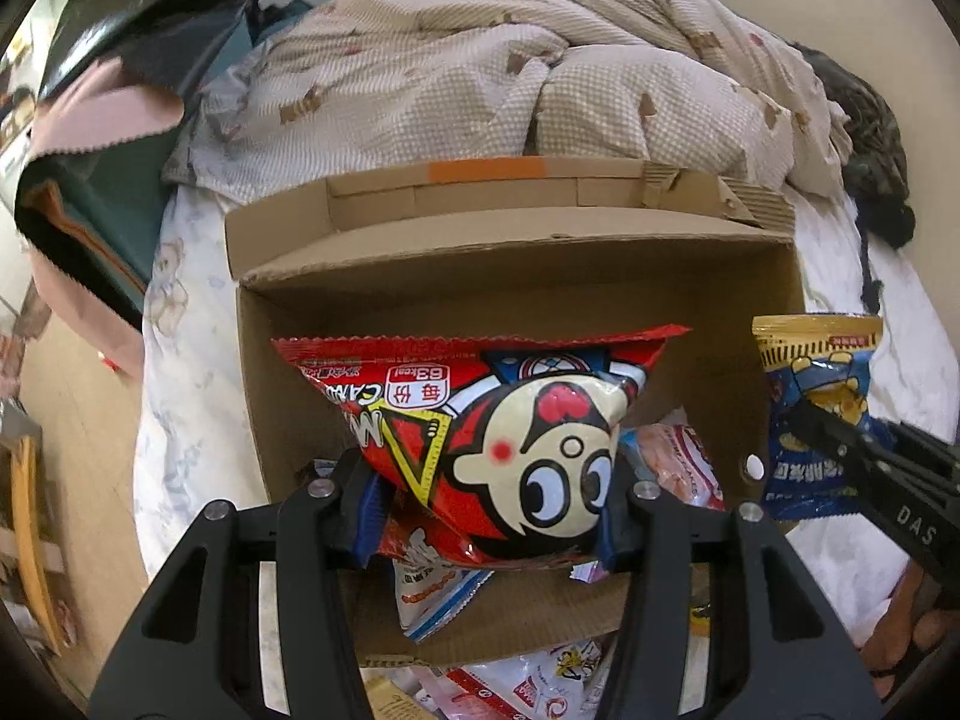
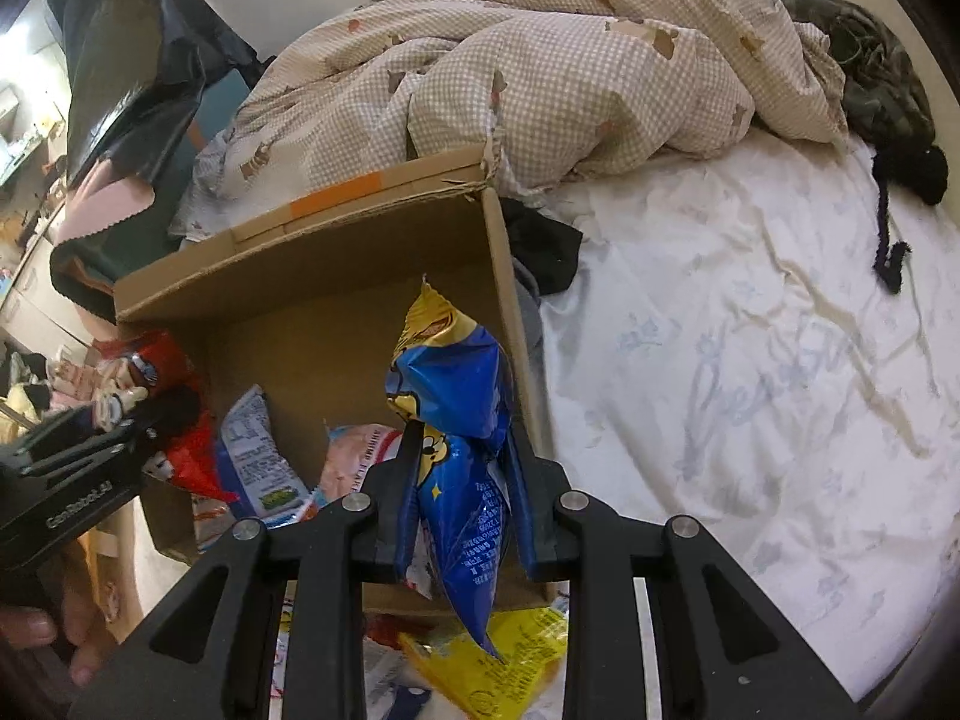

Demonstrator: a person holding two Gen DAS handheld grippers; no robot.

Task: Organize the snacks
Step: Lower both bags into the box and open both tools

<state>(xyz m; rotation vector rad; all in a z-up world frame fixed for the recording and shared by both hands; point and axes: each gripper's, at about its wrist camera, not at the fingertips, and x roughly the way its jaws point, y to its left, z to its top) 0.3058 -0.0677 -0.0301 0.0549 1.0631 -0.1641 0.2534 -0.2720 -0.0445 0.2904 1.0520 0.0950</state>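
Observation:
An open cardboard box (image 1: 522, 252) (image 2: 288, 276) sits on the bed. My left gripper (image 1: 489, 498) is shut on a puffy red snack bag (image 1: 492, 432) with a cartoon face, held above the box's inside. My right gripper (image 2: 459, 480) is shut on a blue and gold snack bag (image 2: 456, 420), held over the box's right side; that bag (image 1: 822, 408) also shows at the right edge of the left wrist view. Inside the box lie a pink packet (image 2: 354, 462) (image 1: 678, 462) and a blue and white packet (image 2: 258, 450). The red bag (image 2: 174, 414) shows at the left of the right wrist view.
More snack packets lie on the bed in front of the box, among them a yellow one (image 2: 504, 660) and white ones (image 1: 540, 684). A checked quilt (image 1: 480, 72) is heaped behind the box. White sheet (image 2: 750, 360) spreads to the right. Dark clothes (image 2: 540, 246) lie beside the box.

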